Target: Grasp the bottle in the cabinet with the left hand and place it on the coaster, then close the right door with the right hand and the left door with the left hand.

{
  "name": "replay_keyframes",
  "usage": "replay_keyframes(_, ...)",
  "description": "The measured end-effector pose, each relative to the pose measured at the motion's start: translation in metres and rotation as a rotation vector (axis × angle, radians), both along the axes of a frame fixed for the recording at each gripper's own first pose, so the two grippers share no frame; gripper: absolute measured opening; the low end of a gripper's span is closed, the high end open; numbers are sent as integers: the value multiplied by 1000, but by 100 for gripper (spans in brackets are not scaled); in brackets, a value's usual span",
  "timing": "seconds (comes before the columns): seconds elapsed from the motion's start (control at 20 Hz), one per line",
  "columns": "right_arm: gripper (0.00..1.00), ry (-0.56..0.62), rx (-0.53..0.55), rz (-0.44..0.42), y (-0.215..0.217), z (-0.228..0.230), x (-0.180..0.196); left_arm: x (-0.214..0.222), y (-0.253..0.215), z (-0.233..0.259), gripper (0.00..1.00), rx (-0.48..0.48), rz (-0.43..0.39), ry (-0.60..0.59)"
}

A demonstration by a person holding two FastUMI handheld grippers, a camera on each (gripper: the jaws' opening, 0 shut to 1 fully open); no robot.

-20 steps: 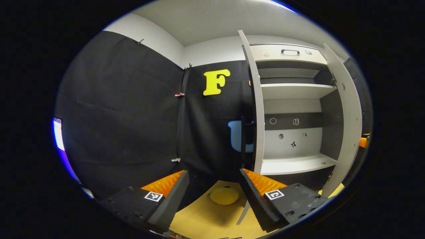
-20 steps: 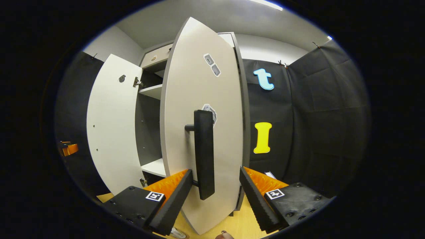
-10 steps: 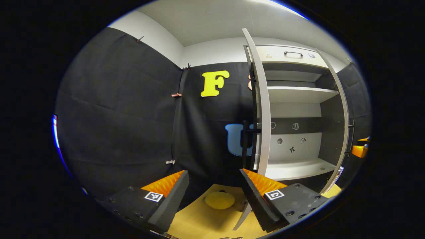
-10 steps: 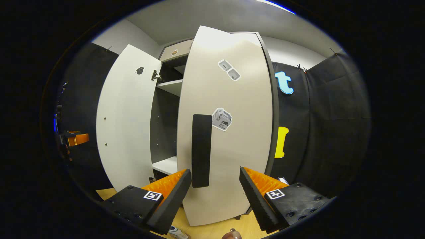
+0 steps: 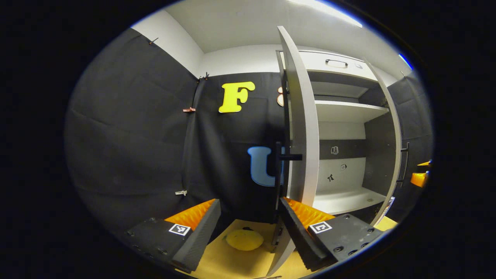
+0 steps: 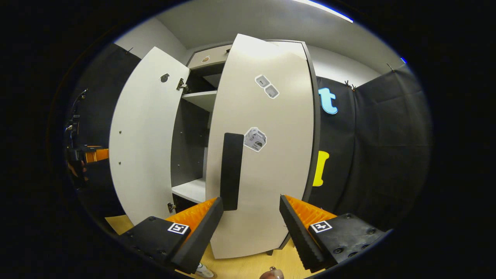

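The right gripper (image 6: 251,228), jaws standing wide and holding nothing, is facing the outer face of the right door (image 6: 267,155), which is filling the centre of the right gripper view and looks nearly shut. Its dark handle (image 6: 231,170) is hanging just above the gap between the fingers. A flat, steady push near that handle edge, away from the hinge side, should be seating the door without a bounce.

In the left gripper view the left gripper (image 5: 248,232), also spread wide and empty, is sitting low in the frame beside the left door (image 5: 300,128), which is standing edge-on at centre with its own handle (image 5: 279,162) to the left of the edge. The yellow coaster (image 5: 244,239) is lying on the wooden surface (image 5: 232,259) at bottom centre; I cannot make out the bottle on it, and the cabinet's lower shelf (image 5: 345,199) at lower right looks bare.
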State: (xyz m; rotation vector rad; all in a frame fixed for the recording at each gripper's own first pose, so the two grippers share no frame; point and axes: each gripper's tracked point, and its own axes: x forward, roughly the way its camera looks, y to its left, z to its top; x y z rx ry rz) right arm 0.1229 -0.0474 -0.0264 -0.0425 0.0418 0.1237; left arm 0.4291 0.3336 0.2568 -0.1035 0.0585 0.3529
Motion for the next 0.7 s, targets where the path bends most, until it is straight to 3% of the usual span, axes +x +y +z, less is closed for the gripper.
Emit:
replay_keyframes(0.15, 98, 11, 9, -2, 3, -3, 1, 4, -4, 2, 86, 31, -38, 11)
replay_keyframes(0.25, 98, 2, 7, -13, 0, -1, 2, 5, -9, 4, 88, 65, -57, 29)
replay_keyframes(0.35, 97, -2, 12, -22, -2, -1, 3, 9, -24, 4, 88, 34, -114, 23)
replay_keyframes(0.45, 98, 2, 15, -26, -5, -3, 3, 11, -36, 5, 77, 17, -149, 21)
replay_keyframes(0.7, 97, 9, 4, -51, -21, -8, -1, 30, -89, 11, 78, 12, -267, 6)
